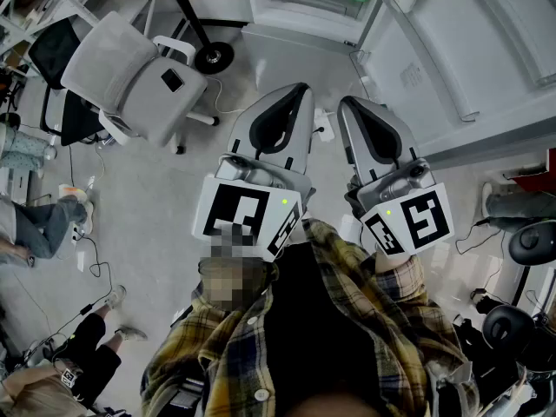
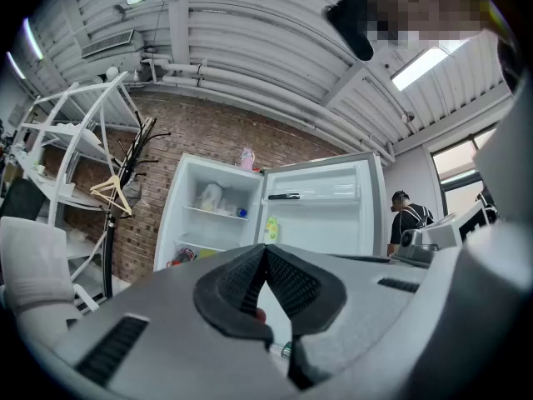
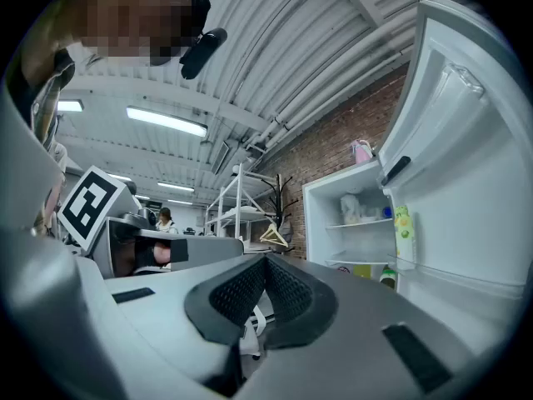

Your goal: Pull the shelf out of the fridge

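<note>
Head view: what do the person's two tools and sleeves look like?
Left tool and right tool: matching light-grey tapered plastic shells with dark oval cut-outs. Each carries a white cube printed with black square markers, left cube and right cube, plus a small green light. Pads are black ribbed rubber. Sleeves belong to a yellow-and-navy plaid shirt.

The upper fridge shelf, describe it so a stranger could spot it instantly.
Look to the open white fridge against the brick wall. Inside it, the upper shelf is the higher of two, the only one carrying a white bag and a small blue item.
</note>
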